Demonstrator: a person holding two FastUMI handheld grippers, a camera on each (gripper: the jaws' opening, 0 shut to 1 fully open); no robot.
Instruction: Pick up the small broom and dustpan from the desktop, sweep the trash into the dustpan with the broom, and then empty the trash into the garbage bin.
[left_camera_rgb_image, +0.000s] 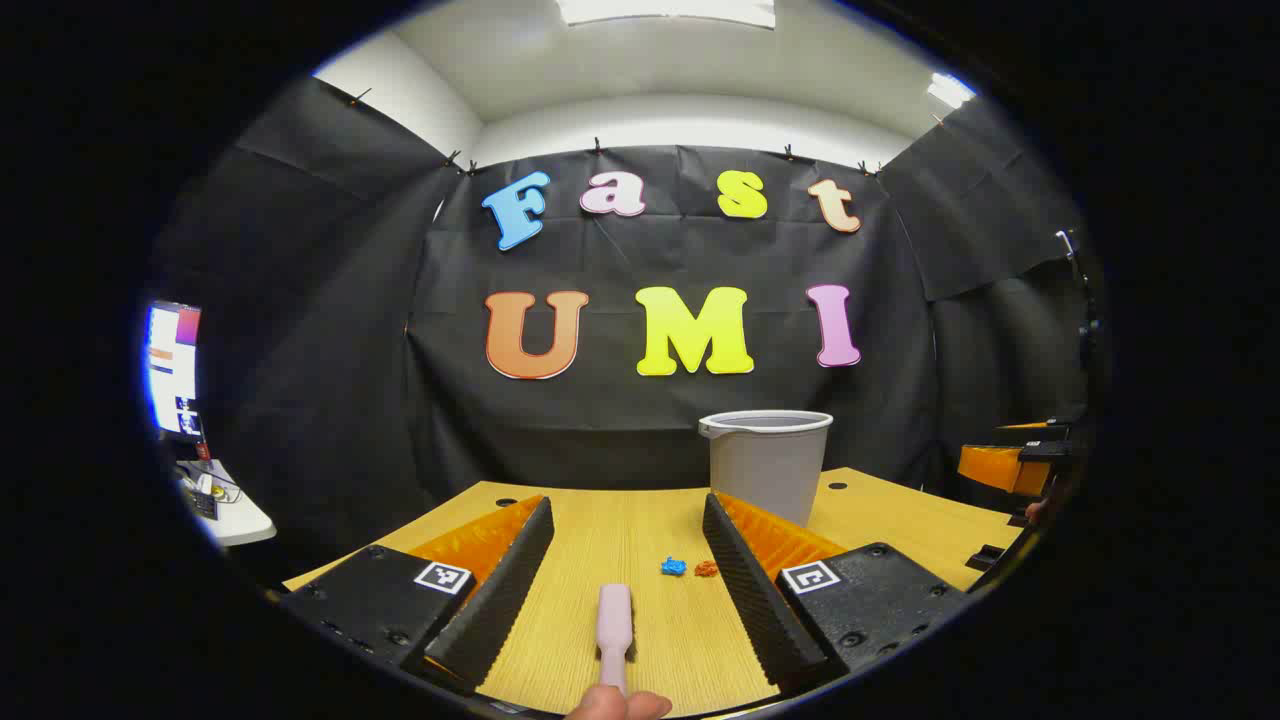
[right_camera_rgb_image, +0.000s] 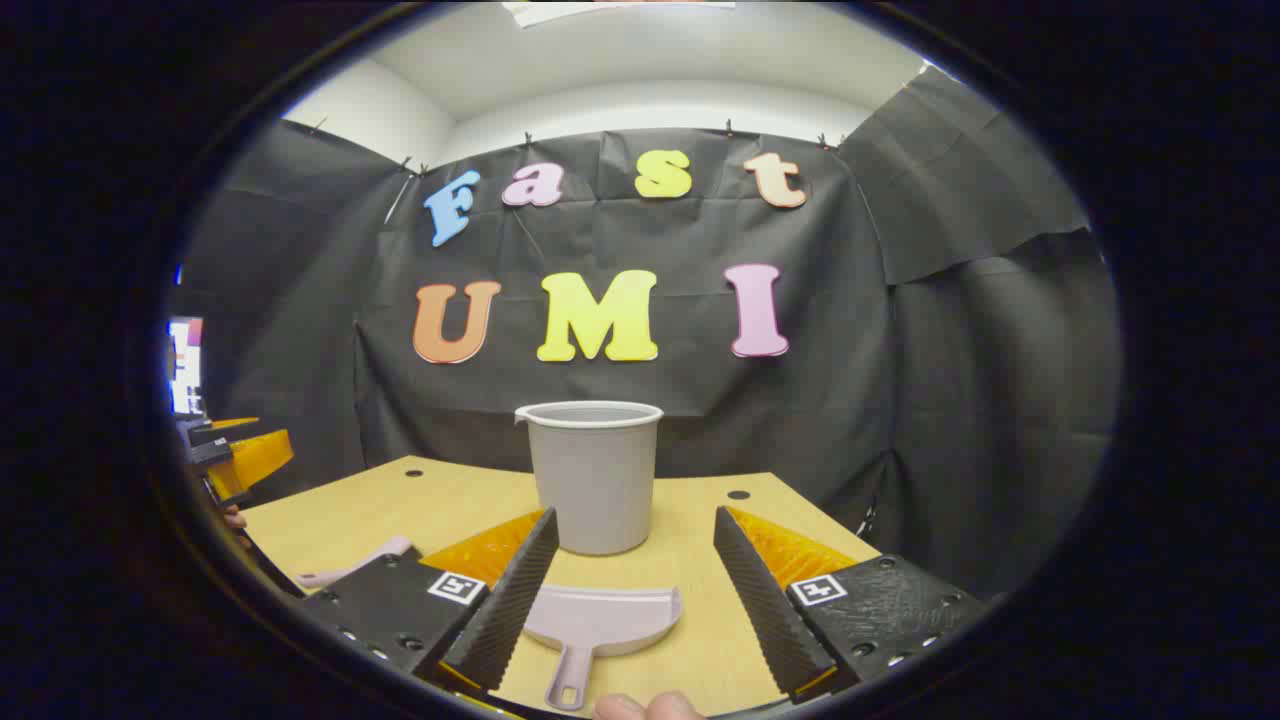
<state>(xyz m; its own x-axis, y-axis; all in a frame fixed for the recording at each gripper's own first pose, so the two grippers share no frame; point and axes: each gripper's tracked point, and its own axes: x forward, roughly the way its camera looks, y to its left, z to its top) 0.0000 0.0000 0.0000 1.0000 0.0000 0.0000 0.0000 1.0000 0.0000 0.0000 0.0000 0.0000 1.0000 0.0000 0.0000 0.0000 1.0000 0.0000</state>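
The small pale-pink broom (left_camera_rgb_image: 614, 625) lies flat on the wooden desk (left_camera_rgb_image: 900, 510), between the spread fingers of my left gripper (left_camera_rgb_image: 627, 510), which is open and not touching it. A blue scrap (left_camera_rgb_image: 673, 566) and an orange scrap (left_camera_rgb_image: 706, 568) lie just past the broom. In the right gripper view, the pale-pink dustpan (right_camera_rgb_image: 603, 618) rests on the desk with its handle toward me, inside my open right gripper (right_camera_rgb_image: 636, 518). The broom (right_camera_rgb_image: 355, 563) shows off to the left there. The grey garbage bin (right_camera_rgb_image: 596, 475) stands upright behind the dustpan.
The bin (left_camera_rgb_image: 768, 462) stands at the back of the desk, right of centre. The other gripper (left_camera_rgb_image: 1010, 465) shows at the right edge, and the left one (right_camera_rgb_image: 235, 455) at the left edge. A monitor (left_camera_rgb_image: 172, 368) and a white side table (left_camera_rgb_image: 225, 510) stand far left.
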